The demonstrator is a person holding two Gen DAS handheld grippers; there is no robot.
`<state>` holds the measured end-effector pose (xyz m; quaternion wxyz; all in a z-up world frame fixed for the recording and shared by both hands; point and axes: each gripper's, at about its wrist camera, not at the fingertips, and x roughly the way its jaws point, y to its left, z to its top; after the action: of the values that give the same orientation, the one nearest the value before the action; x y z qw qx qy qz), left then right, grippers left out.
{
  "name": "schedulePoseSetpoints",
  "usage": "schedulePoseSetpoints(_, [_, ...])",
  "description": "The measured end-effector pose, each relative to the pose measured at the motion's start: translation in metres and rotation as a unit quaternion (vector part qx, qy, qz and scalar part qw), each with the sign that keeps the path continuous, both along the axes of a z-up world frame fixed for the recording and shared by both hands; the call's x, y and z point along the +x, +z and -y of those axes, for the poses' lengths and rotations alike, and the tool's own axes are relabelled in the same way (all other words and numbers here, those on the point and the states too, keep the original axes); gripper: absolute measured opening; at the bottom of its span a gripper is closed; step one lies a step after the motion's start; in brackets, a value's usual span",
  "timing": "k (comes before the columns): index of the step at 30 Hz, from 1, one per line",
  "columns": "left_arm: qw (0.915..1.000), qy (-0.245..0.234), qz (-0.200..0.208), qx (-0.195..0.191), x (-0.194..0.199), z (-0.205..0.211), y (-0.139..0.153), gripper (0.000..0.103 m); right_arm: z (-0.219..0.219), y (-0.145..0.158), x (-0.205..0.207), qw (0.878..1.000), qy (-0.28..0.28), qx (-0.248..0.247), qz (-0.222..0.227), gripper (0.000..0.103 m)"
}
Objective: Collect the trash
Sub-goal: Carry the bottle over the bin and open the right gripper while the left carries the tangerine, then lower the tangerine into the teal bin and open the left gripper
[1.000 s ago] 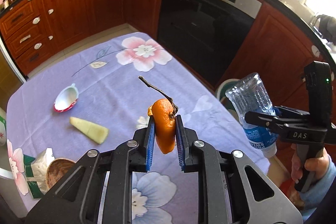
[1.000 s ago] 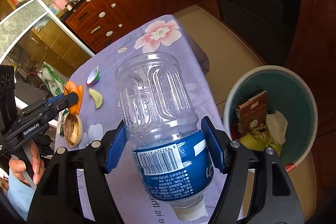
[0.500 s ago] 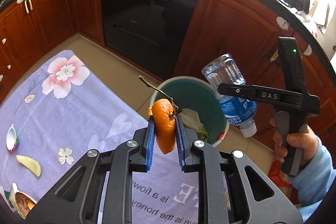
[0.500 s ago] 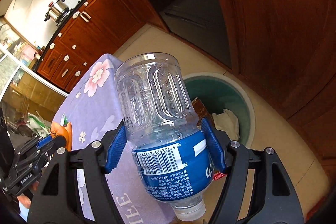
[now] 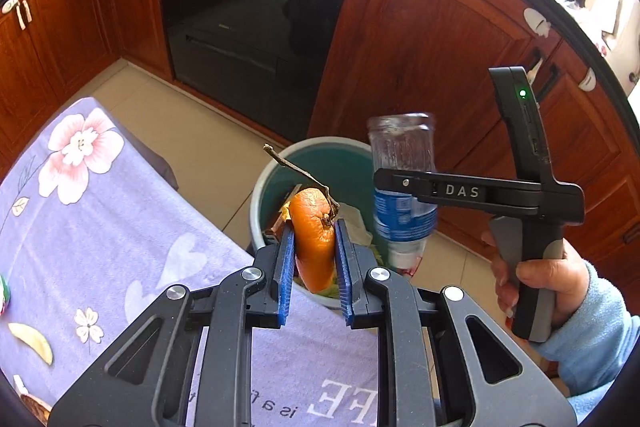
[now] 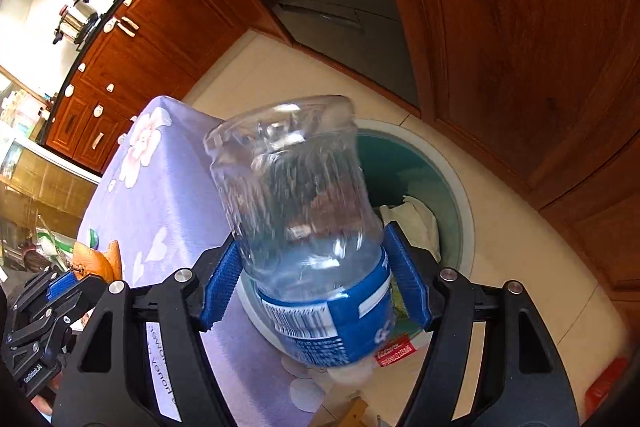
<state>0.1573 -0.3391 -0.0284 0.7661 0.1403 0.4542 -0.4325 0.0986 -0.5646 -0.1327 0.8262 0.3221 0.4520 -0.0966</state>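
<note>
1. Over the bin, the left hand-held gripper pinches orange peel; released early, it lands on the tabletop.
2. The right hand-held gripper, jaws wide, clamps an upturned bottle that could bounce off the rim.

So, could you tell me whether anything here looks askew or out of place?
Only the plastic bottle: the right hand-held gripper holds it upside down, cap end low, beside the bin. The left hand-held gripper grips orange peel normally.

Two close downward wrist views over bin
</note>
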Motion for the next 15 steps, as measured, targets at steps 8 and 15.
schedulePoseSetpoints(8, [0.9999, -0.016, -0.007, 0.001, -0.005, 0.019, -0.008, 0.020, 0.012, 0.003, -0.010, 1.000, -0.014, 0.002, 0.005, 0.084])
schedulePoseSetpoints(15, [0.9996, -0.022, -0.014, 0.008, -0.004, 0.028, -0.017, 0.020, 0.014, 0.008, -0.017, 1.000, -0.015, -0.001, 0.005, 0.085])
